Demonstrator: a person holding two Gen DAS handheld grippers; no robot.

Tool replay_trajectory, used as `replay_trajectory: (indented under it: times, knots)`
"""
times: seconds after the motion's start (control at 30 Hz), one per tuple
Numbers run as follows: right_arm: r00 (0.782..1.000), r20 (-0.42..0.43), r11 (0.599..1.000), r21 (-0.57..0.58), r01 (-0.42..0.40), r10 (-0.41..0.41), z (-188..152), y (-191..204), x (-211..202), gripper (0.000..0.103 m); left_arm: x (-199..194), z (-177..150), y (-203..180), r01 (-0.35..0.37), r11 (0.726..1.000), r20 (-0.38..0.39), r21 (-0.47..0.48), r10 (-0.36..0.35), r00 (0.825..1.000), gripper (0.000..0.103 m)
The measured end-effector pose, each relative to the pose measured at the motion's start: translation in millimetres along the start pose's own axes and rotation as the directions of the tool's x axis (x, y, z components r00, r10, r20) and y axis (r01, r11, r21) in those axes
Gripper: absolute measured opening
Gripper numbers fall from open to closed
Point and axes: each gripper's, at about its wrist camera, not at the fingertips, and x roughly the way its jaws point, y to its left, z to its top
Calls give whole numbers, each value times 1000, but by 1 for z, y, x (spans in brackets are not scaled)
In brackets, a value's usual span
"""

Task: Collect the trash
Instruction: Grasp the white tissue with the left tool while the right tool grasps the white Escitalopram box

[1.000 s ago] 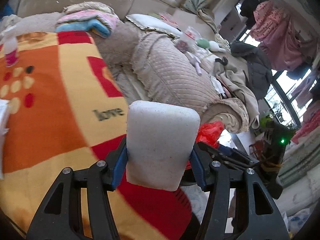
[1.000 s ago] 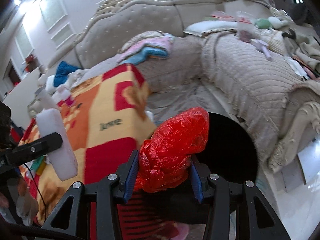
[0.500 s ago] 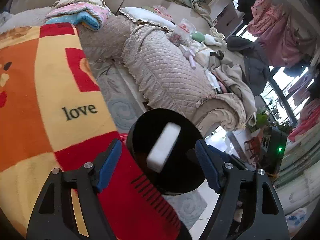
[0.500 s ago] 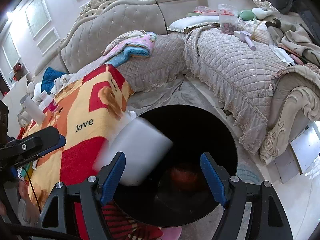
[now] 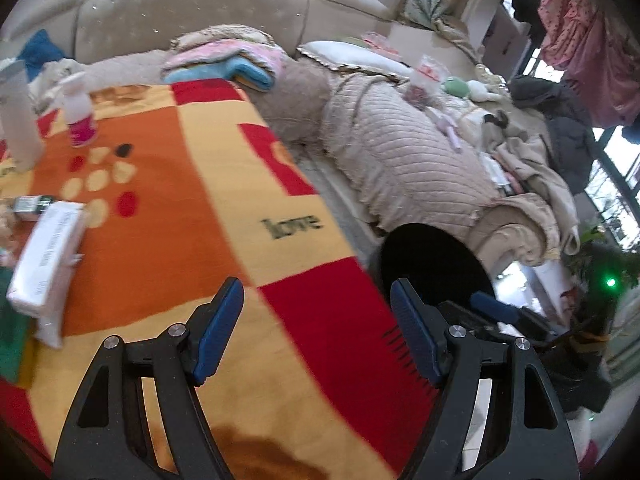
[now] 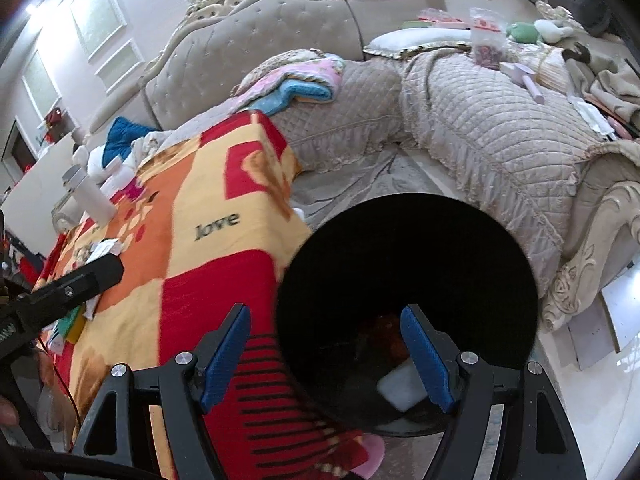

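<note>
Both sets of tongs, left gripper [image 5: 316,328] and right gripper [image 6: 326,354], have just been opening and stand wide, empty. The white foam block [image 6: 402,386] and red wrapper [image 6: 390,330] lie inside the black bin [image 6: 408,240] beside the blanket's [image 6: 208,280] edge.

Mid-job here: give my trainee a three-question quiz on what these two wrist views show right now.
1. True or false: the left claw holds something.
2. Where does the white foam block lie?
A. on the blanket
B. inside the round black bin
C. on the sofa
3. Fill in: the word printed on the orange, yellow and red blanket is ____.

Key: 1 false, both claws are open and empty; 2 B; 3 love.
</note>
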Motion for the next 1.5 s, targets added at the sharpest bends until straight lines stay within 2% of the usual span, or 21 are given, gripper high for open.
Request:
replay_trajectory:
  times: [0.17, 0.53, 0.9, 1.23, 1.5]
  knots:
    - [999, -11, 998, -42, -38, 38, -3, 32, 2, 75, -17, -12, 21, -94, 995, 14, 11, 94, 995, 75]
    - [993, -48, 984, -141, -109, 104, -13, 104, 12, 76, -58, -34, 73, -188, 981, 43, -50, 190, 981, 75]
    - [985, -83, 963, -213, -165, 150, -24, 163, 17, 77, -96, -57, 114, -251, 962, 53, -108, 257, 965, 75]
    - [967, -152, 925, -293, -241, 204, -44, 219, 27, 78, -140, -91, 163, -304, 933, 10, -193, 311, 950, 75]
    - [951, -192, 898, -328, -294, 242, -50, 257, 40, 78, -185, -126, 206, -375, 894, -22, -243, 382, 924, 75]
